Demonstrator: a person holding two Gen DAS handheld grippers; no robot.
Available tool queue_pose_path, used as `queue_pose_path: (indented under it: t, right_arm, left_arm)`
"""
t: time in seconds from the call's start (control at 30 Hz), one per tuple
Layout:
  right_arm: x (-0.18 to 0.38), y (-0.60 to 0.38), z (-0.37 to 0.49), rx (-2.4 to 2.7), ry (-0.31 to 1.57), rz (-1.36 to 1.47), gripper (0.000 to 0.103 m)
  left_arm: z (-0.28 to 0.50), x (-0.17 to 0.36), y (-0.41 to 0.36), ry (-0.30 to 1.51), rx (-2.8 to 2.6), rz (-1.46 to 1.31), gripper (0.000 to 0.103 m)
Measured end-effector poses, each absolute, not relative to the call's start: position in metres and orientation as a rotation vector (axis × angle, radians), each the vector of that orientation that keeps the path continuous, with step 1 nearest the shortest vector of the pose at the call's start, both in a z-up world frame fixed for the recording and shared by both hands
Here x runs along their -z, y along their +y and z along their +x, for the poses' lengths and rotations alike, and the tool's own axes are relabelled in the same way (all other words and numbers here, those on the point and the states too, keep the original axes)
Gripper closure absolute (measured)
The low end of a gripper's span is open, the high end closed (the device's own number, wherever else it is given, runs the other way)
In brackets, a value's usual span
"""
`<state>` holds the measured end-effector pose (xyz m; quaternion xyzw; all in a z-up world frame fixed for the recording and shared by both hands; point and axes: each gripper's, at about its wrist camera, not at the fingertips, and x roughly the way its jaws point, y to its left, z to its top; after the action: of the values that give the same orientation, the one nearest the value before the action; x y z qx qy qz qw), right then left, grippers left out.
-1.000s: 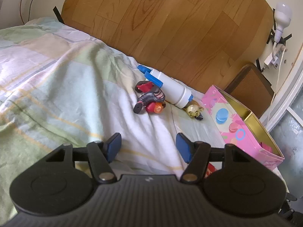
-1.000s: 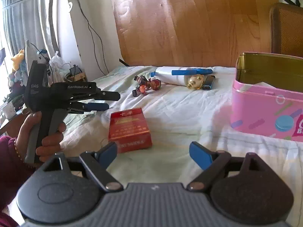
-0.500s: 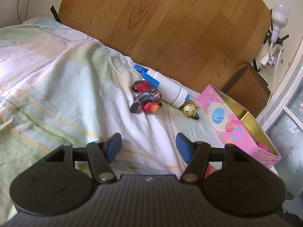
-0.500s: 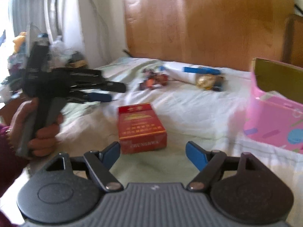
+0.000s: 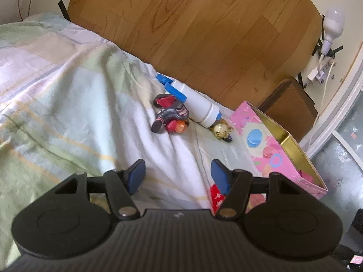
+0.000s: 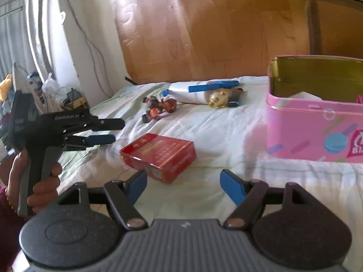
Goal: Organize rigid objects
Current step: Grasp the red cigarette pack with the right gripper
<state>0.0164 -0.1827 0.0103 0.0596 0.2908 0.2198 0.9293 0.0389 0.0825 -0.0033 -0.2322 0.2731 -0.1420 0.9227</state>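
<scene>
A red cigarette pack (image 6: 158, 156) lies on the bedsheet just ahead of my open, empty right gripper (image 6: 183, 184); in the left wrist view only its corner (image 5: 215, 198) shows behind the right finger. A pink tin (image 6: 315, 127) stands open at the right, also in the left wrist view (image 5: 270, 145). At the far side lie a dark toy figure (image 5: 171, 117), a white bottle with blue clip (image 5: 192, 100) and a small gold figurine (image 5: 221, 130). My left gripper (image 5: 178, 176) is open, empty and held above the sheet; it also shows in the right wrist view (image 6: 109, 131).
A wooden headboard (image 5: 204, 27) runs behind the bed. A brown cabinet (image 5: 290, 108) stands past the tin. A bulb and power strip (image 5: 326, 45) hang on the wall at right. Curtains and clutter (image 6: 34, 79) are left of the bed.
My right gripper has moved closer to the red pack and lower. The left gripper has drifted slightly; the toys sit a little further off in its view. Both stay open.
</scene>
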Motion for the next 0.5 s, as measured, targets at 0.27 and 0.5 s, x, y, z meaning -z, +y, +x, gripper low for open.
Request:
queue_pose_path:
  t: [0.27, 0.5]
  right_arm:
    - [-0.015, -0.172, 0.024, -0.490, 0.588, 0.055, 0.030]
    - [-0.011, -0.153, 0.035, -0.535, 0.623, -0.022, 0.048]
  left_arm:
    - [0.034, -0.012, 0.044, 0.588, 0.413, -0.419, 0.037]
    - [0.037, 0.003, 0.013, 0.684, 0.459, -0.379, 0.039]
